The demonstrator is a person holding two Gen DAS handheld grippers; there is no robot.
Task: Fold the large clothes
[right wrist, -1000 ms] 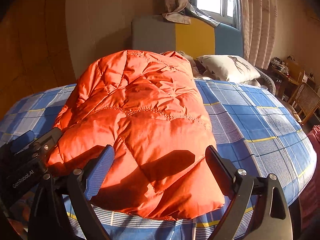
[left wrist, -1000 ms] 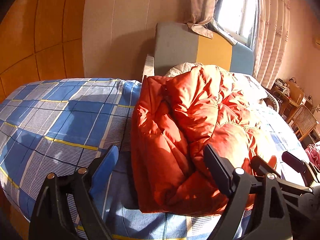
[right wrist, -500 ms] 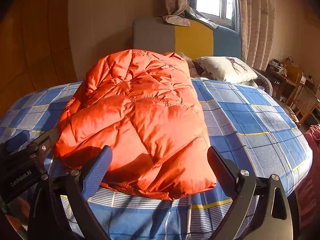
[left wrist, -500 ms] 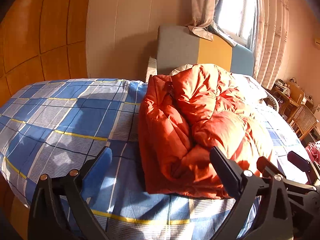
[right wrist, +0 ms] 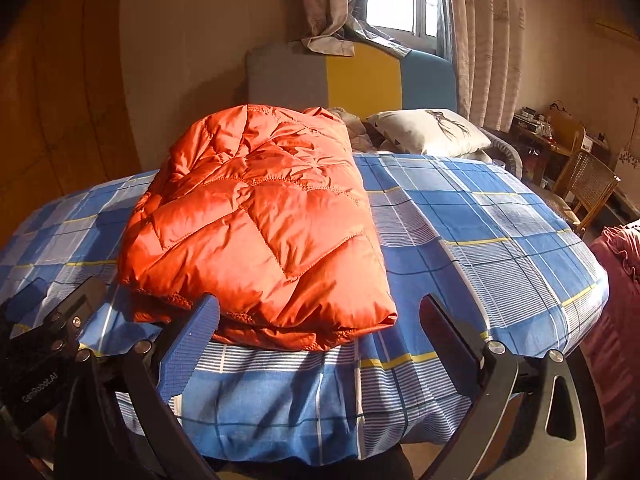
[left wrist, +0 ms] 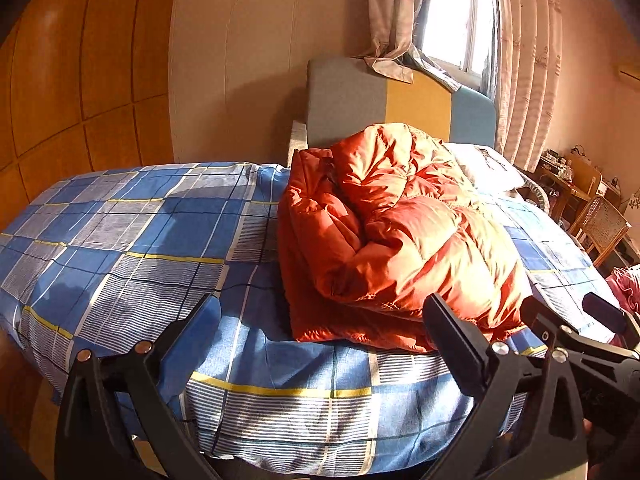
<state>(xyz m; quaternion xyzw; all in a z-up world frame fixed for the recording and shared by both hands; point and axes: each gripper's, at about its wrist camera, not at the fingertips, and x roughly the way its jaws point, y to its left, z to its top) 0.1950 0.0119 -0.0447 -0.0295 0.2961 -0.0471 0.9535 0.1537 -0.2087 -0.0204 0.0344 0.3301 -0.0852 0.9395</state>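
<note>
- The left hand-held gripper (left wrist: 320,340) is standing wide open at the bottom of its view, with nothing between its fingers; only bedsheet is showing in the gap.
- The right hand-held gripper (right wrist: 320,328) is likewise gaping fully at the bottom of its frame, holding nothing, with the near edge of the jacket showing just above its fingers but apart from them.
- Both are likely hanging empty because the fold looks finished and the bundle needs no more holding.
- The orange puffer jacket (right wrist: 256,224) is lying folded into a thick, layered bundle in the middle of the frame, resting on the bed (right wrist: 500,232) with its blue plaid sheet.
- It is probably sitting near the bed's front edge so both tools could reach it.
- A white pillow (right wrist: 428,130) is lying beyond the jacket, upper right, in front of the headboard (right wrist: 360,76).
</note>
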